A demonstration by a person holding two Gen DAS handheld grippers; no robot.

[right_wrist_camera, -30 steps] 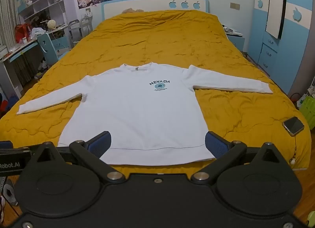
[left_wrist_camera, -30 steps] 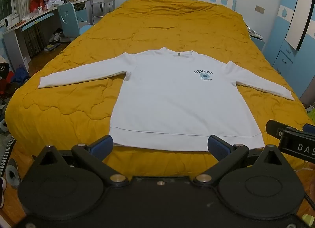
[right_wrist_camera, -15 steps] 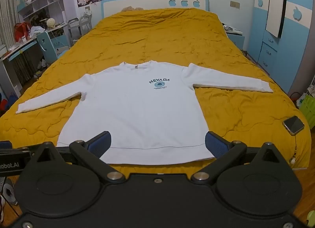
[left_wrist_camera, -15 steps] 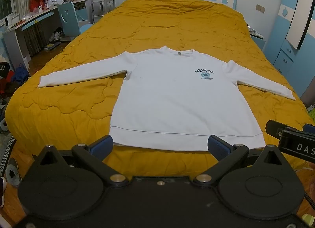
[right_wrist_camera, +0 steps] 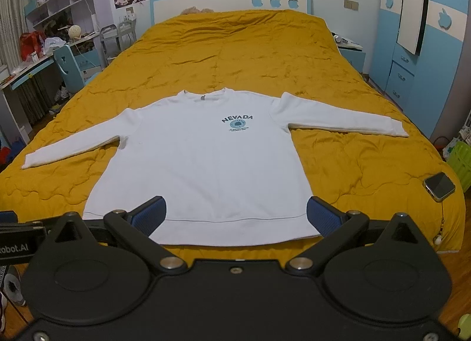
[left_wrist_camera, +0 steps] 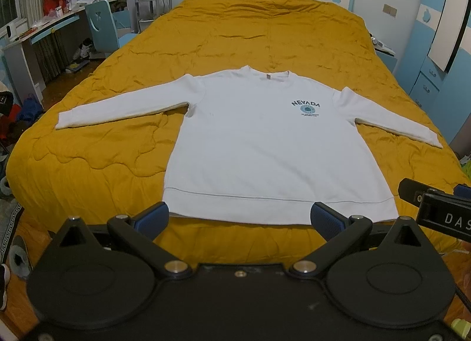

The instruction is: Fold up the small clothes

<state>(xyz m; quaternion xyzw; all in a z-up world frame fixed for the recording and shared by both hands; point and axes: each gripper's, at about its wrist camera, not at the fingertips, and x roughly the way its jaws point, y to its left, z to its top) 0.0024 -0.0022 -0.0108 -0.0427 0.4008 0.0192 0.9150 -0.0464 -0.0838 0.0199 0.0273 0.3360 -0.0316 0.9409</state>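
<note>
A white long-sleeved sweatshirt [left_wrist_camera: 265, 146] [right_wrist_camera: 203, 170] with a dark NEVADA print lies flat and face up on the yellow bedspread [left_wrist_camera: 259, 35] [right_wrist_camera: 235, 55], sleeves spread to both sides, hem toward me. My left gripper [left_wrist_camera: 239, 219] hovers open just short of the hem, nothing between its blue pads [left_wrist_camera: 151, 219]. My right gripper [right_wrist_camera: 235, 216] is open too, its pads [right_wrist_camera: 321, 216] over the hem's edge, holding nothing. The right gripper's body [left_wrist_camera: 435, 208] shows at the left wrist view's right edge.
A phone [right_wrist_camera: 438, 185] lies on the bed's near right corner. A desk with a blue chair [left_wrist_camera: 103, 29] and floor clutter stand left of the bed. Blue wardrobe [right_wrist_camera: 412, 46] and a nightstand are on the right. Headboard [right_wrist_camera: 229, 5] at the far wall.
Both views have crept slightly forward toward the sweatshirt's hem. The sweatshirt has not moved and both grippers stay open.
</note>
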